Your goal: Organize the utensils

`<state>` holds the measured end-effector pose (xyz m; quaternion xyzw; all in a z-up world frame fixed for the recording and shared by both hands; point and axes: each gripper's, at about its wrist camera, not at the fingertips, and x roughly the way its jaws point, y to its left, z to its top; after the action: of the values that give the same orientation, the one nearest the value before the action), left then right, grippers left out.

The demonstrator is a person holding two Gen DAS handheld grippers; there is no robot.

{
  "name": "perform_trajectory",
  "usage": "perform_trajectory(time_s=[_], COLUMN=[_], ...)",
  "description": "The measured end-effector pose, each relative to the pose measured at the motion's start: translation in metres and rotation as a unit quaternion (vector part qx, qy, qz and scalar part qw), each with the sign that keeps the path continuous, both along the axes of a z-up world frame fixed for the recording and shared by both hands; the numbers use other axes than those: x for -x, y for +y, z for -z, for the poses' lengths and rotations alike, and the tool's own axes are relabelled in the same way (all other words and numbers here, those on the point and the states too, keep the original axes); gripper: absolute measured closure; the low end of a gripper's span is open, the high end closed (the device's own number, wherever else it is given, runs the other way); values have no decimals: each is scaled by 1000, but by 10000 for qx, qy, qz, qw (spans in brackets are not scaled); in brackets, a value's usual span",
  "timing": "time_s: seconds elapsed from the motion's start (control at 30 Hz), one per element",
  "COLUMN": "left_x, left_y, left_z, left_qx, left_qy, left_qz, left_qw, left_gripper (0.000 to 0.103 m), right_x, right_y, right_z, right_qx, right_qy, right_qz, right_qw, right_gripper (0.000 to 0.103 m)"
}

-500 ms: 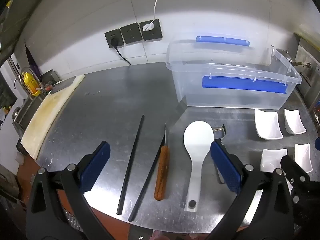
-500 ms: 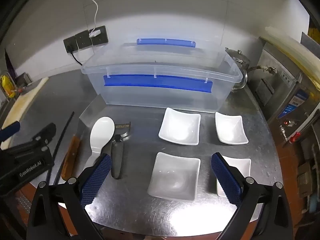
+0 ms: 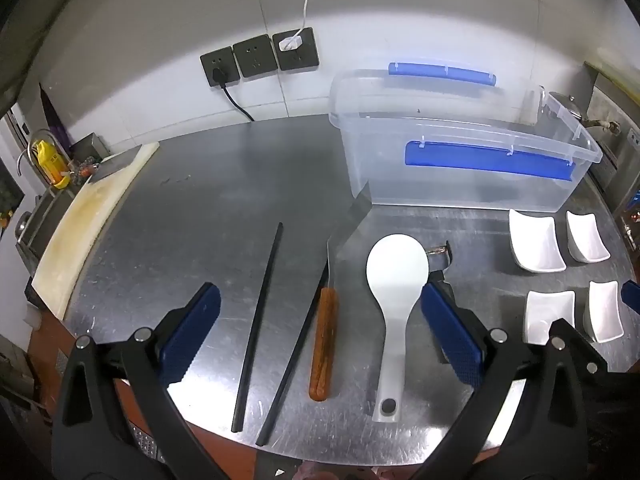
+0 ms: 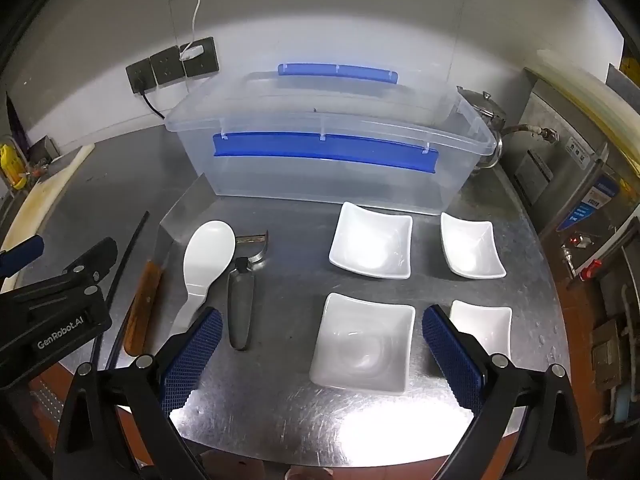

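Observation:
On the steel table lie two black chopsticks (image 3: 260, 320), a cleaver with a wooden handle (image 3: 324, 344), a white rice paddle (image 3: 394, 280) and a grey-handled peeler (image 4: 241, 304). My left gripper (image 3: 320, 312) hovers open above the chopsticks, cleaver and paddle, holding nothing. A clear plastic bin with blue latches (image 3: 460, 156) stands behind them, empty as far as I can see. My right gripper (image 4: 320, 332) is open above the nearest of several white square dishes (image 4: 362, 344), with the peeler just left of its left finger.
A worn cutting board (image 3: 80, 216) lies along the table's left edge. Wall sockets with a plugged cable (image 3: 256, 56) sit behind. A metal kettle (image 4: 484, 108) and a steel appliance (image 4: 568, 160) stand at the right. The table's front edge is close under both grippers.

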<state>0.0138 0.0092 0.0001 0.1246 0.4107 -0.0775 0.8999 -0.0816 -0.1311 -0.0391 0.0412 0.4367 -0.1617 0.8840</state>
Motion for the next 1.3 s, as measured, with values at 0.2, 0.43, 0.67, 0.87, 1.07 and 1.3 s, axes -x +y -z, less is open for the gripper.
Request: perform_trajectory(time_s=[0.2, 0.43, 0.67, 0.87, 1.07, 1.3], left_x=[-6, -9, -9, -6, -5, -1], left_y=[2, 2, -6, -7, -8, -8], left_z=[-2, -6, -5, -1, 1, 1], left_qx=[89, 369, 352, 187, 162, 130], left_qy=[59, 4, -72, -95, -47, -99], left_qz=[-29, -13, 88, 54, 99, 104], left_qw=[9999, 9993, 9993, 9998, 9998, 9998], left_gripper=[6, 6, 6, 6, 6, 6], right_x=[-1, 1, 1, 3, 4, 3], right_y=[-9, -14, -15, -21, -23, -21], right_z=[-1, -2, 0, -2, 0, 1], right_qx=[-56, -49, 267, 240, 149, 168], right_qy=[-5, -132, -57, -69, -48, -16], right_qz=[1, 62, 115, 171, 230, 189], right_qw=[10000, 9999, 9996, 9995, 9996, 9997], right_gripper=[4, 4, 4, 4, 4, 4])
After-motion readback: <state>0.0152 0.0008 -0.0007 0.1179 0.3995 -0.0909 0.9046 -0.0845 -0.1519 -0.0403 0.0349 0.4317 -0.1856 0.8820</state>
